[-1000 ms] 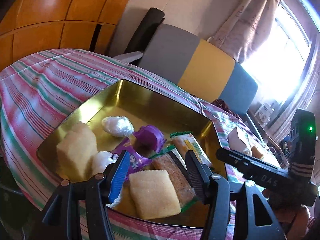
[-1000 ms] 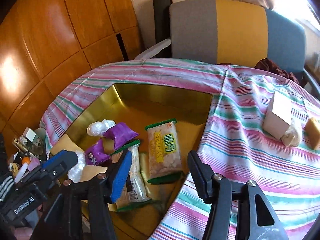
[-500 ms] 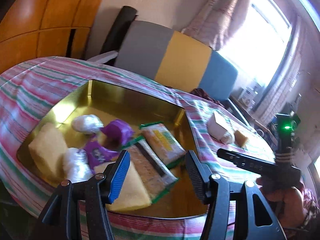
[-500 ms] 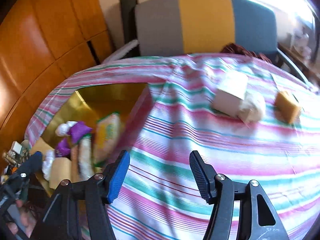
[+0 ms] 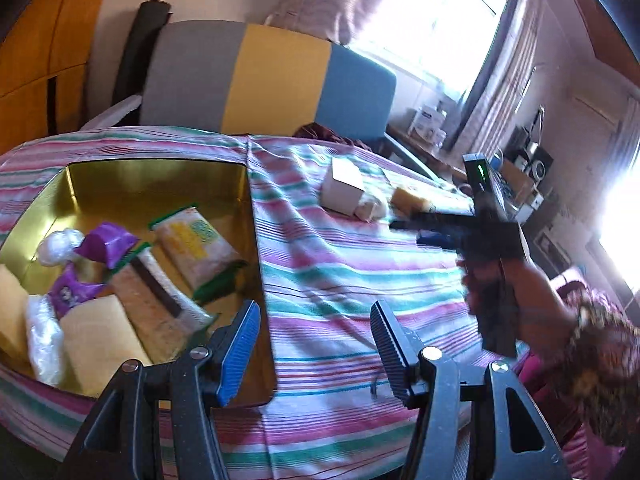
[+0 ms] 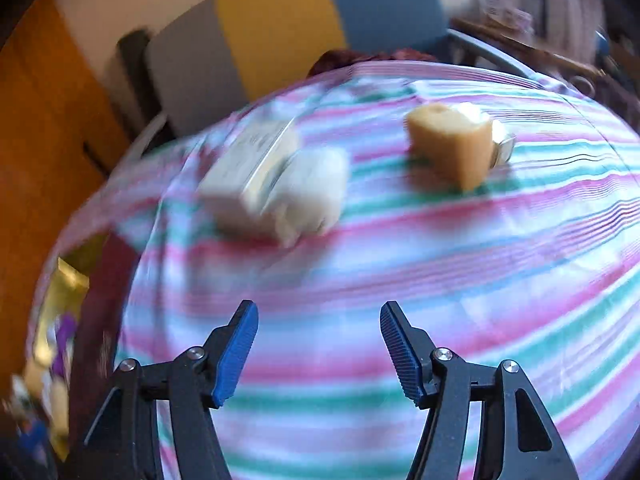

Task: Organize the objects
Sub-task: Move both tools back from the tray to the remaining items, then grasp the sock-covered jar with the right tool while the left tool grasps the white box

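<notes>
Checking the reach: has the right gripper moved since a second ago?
Yes. The right gripper has swung away from the gold tin, now at the view's left edge, toward the white box.

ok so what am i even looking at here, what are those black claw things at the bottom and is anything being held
Each claw is a hand-held gripper: a person carries one in each hand, with a camera behind the two fingers. One picture looks out along the left hand-held gripper, the other along the right hand-held gripper. In the left view you can also see the person's hand carrying the right one.

Both stand open and hold nothing; the right one's jaws are opening a little.

Below lies a pink, green and white striped cloth. On it sits a shallow gold metal tray with wrapped snacks inside. Loose on the cloth are a small white cardboard box, a white crumpled wrapped lump touching it, and a yellow cake-like block apart from them.
</notes>
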A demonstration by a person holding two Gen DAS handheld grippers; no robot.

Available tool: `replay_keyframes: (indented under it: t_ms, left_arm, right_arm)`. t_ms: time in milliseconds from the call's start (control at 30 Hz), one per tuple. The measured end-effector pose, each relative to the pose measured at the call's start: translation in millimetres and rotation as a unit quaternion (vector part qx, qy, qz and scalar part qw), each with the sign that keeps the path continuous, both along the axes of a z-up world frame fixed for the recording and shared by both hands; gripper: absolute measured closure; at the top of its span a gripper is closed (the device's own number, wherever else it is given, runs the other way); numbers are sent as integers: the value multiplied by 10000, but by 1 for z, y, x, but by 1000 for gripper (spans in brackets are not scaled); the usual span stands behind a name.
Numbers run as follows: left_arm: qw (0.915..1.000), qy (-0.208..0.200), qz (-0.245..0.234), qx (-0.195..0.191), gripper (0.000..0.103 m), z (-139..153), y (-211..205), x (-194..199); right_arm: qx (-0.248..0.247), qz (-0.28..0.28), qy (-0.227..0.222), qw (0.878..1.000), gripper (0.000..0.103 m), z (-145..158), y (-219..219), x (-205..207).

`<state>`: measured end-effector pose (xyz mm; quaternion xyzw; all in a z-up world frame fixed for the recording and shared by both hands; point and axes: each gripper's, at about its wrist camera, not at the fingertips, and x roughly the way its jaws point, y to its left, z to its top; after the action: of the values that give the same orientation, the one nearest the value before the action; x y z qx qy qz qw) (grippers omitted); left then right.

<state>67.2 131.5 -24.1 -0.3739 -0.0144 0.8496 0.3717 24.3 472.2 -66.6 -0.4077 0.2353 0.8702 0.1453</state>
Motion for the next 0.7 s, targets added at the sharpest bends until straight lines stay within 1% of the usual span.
replay_keyframes:
  t_ms: [167,333,433,567,600,633,700]
  left_arm:
    - [9998,20,-80,-166,45,1,7,4]
    - [9996,58,-36,-275,45,4,7,4]
    - [9996,60,27,-288,45,4,7,0]
    - [9995,-25,57,-307,45,1,10,-3]
    - [9995,-45,47,-321,45,1,11,-3]
    - [9994,-70,21,-331,45,1,14,-5]
    - [9995,-50,-14,-312,45,4,18,-6]
  right_arm:
    - [-135,-245,233,9993,39,5,25,-31]
    - [-379,-249,192,9988,39,-2,35,-60]
    - [-503,-104,236,9984,40,-8,35,-71]
    - [-313,208,209,9991,41,-13,27,-82]
    - [-265,267,251,9990,44,-13,26,-82]
    - [-255,355,323,9985,50,-12,25,-81]
    - [-189,411,331,9984,51,-11,24,-76]
